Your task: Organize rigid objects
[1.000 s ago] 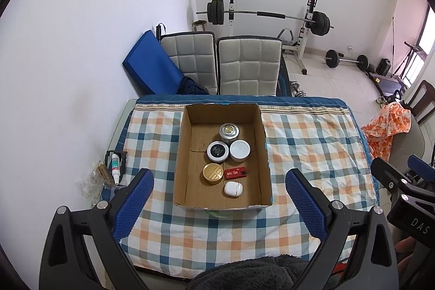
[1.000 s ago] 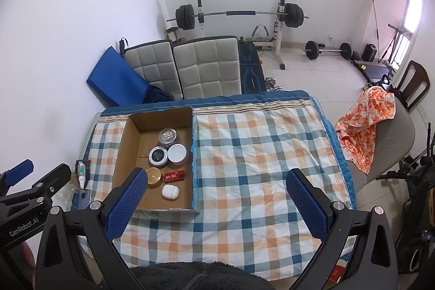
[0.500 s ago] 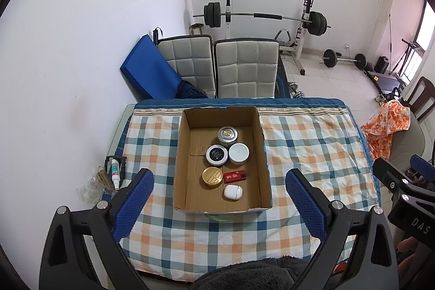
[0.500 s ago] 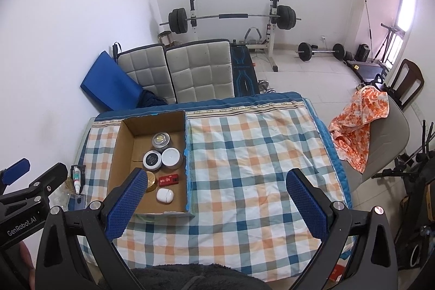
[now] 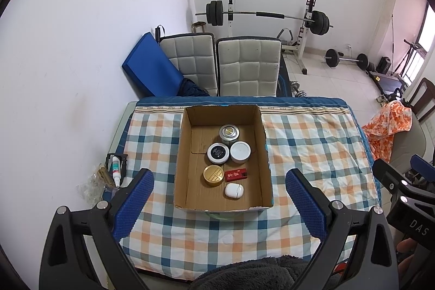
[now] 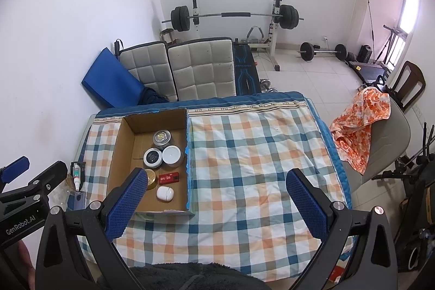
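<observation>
An open cardboard box [image 5: 187, 181] [image 6: 119, 151] stands on the checked tablecloth [image 5: 312, 143] [image 6: 258, 151]. In it are a silver tin [image 5: 229, 133], a black-lidded jar [image 5: 217, 152], a white-lidded jar [image 5: 240, 152], a gold round tin [image 5: 213, 175], a small red box [image 5: 236, 174] and a white oval case [image 5: 233, 190]. My left gripper [image 5: 218, 189] is open and empty, high above the box's near end. My right gripper [image 6: 216, 189] is open and empty, high above the cloth to the right of the box.
A small white bottle in a black holder [image 5: 116, 167] and crinkled plastic lie at the table's left edge by the wall. Two grey padded chairs [image 5: 248, 67] and a blue mat stand behind the table. An orange cloth [image 6: 359, 121] drapes a chair at right. Weights stand farther back.
Both grippers have risen and pulled back from the table; the box and cloth look smaller and more of the room shows. The objects in the box have not moved.
</observation>
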Motion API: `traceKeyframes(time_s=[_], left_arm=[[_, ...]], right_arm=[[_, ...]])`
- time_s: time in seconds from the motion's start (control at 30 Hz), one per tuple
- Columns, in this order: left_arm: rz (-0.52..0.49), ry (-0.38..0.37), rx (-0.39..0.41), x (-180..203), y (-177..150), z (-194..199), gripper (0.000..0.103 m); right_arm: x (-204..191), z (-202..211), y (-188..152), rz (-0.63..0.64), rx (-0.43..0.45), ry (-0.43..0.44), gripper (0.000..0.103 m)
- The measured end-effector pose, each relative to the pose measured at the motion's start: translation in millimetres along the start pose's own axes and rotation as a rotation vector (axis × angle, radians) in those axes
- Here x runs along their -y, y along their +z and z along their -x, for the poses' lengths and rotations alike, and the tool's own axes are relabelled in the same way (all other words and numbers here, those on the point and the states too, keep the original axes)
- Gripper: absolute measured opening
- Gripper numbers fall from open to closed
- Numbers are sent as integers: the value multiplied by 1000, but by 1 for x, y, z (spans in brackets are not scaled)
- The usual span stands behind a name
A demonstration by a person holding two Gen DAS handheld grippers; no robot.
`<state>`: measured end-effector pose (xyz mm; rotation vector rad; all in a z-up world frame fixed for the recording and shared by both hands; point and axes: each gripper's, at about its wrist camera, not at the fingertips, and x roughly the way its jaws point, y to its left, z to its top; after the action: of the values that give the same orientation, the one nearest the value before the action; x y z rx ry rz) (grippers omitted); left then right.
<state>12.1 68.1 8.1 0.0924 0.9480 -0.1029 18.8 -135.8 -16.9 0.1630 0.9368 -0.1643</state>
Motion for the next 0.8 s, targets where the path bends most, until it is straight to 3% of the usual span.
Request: traceKeyframes(time_s=[0.8], left_arm=[[3, 2, -14, 4, -3, -4, 100]], right_arm=[[6, -1, -3, 37, 8, 2, 103]])
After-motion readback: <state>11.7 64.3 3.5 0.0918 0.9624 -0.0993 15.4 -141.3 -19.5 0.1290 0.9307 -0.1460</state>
